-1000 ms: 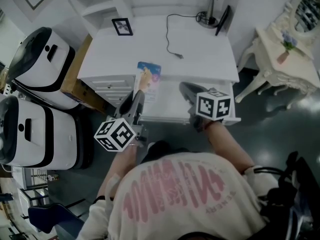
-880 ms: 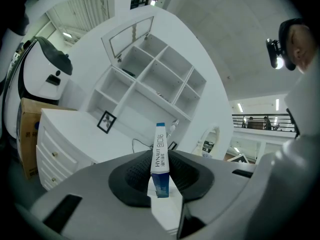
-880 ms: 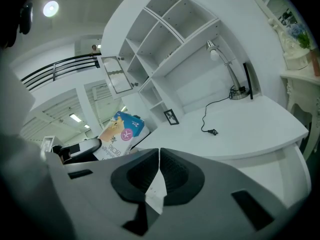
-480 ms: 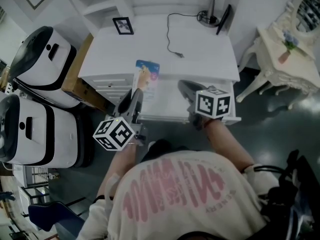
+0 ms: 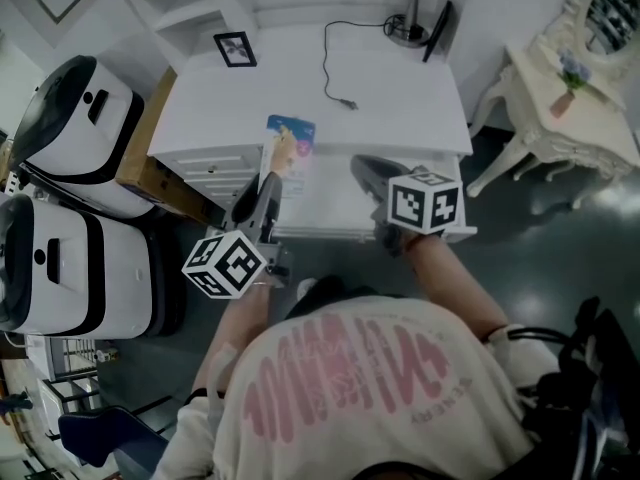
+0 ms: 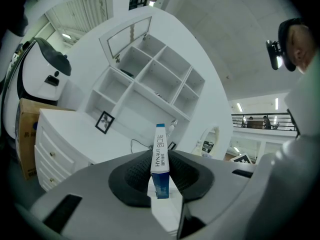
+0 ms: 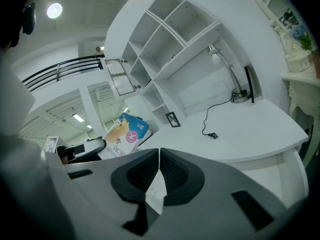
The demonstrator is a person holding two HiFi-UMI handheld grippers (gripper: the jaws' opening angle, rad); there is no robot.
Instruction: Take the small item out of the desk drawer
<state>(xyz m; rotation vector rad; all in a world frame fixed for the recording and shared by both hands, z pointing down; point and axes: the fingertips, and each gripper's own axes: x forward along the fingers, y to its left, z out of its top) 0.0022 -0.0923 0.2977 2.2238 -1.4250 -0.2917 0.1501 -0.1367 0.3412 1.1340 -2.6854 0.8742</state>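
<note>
White worktop (image 5: 400,78), white drawer (image 5: 335,218) pulled out: left tool (image 5: 268,190) clamped on slim blue-and-white cardboard box (image 5: 290,140), removal seemingly done; right tool (image 7: 159,170) closed, empty.

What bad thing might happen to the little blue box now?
1. The left gripper pinches only one end of the little blue box. The rest sticks far out, so the box might tilt or slip free.
2. The drawer looks pulled out toward the person, so they might bump into it.

2 grippers (image 6: 160,170) (image 7: 159,170), 1 box (image 5: 290,140), 1 desk (image 5: 400,78), 1 lamp (image 5: 407,30).
</note>
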